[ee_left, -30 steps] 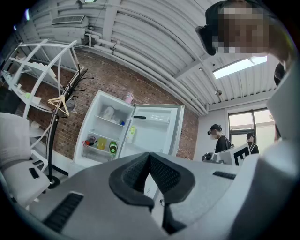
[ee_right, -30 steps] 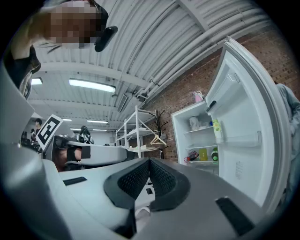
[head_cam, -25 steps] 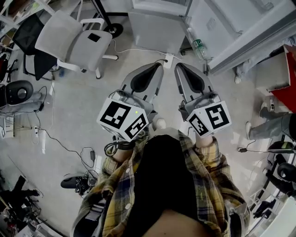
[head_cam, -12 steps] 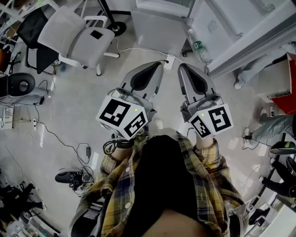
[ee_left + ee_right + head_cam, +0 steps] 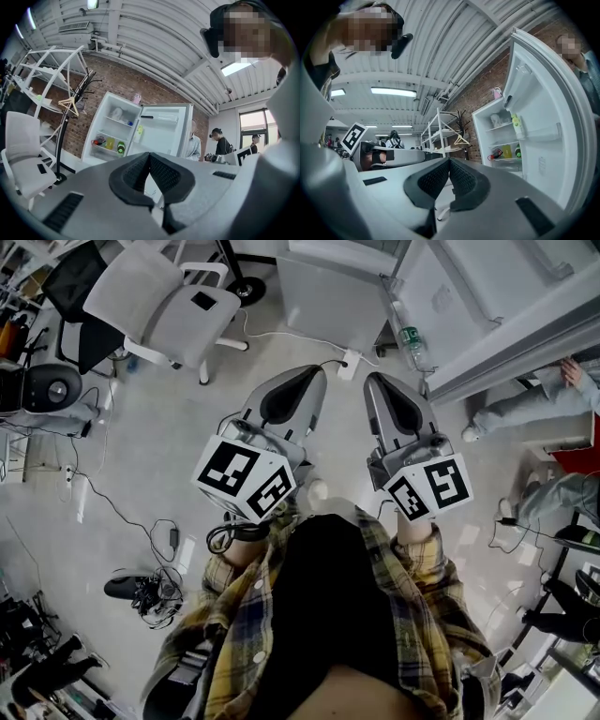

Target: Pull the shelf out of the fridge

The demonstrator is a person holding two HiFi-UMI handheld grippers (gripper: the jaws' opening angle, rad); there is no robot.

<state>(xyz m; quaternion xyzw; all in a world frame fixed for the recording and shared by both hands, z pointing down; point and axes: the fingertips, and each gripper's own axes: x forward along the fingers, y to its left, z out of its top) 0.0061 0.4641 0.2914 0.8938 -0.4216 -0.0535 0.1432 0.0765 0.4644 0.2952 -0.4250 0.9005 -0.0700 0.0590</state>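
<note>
Left gripper view: fridge [image 5: 107, 125] open, bottles [image 5: 121, 148] inside; left gripper [image 5: 150, 155], right gripper [image 5: 449, 161] jaws closed, empty.

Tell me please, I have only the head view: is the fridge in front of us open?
Observer: Yes. In the left gripper view the fridge stands open, with its door swung to the right.
Operator: Are there shelves inside it?
Observer: Yes. A lower shelf sits in place and carries a green bottle beside other items.
Operator: Do the grippers hold anything?
Observer: No. The left gripper and the right gripper each show their jaws together with nothing between them, and both are well short of the fridge.
</note>
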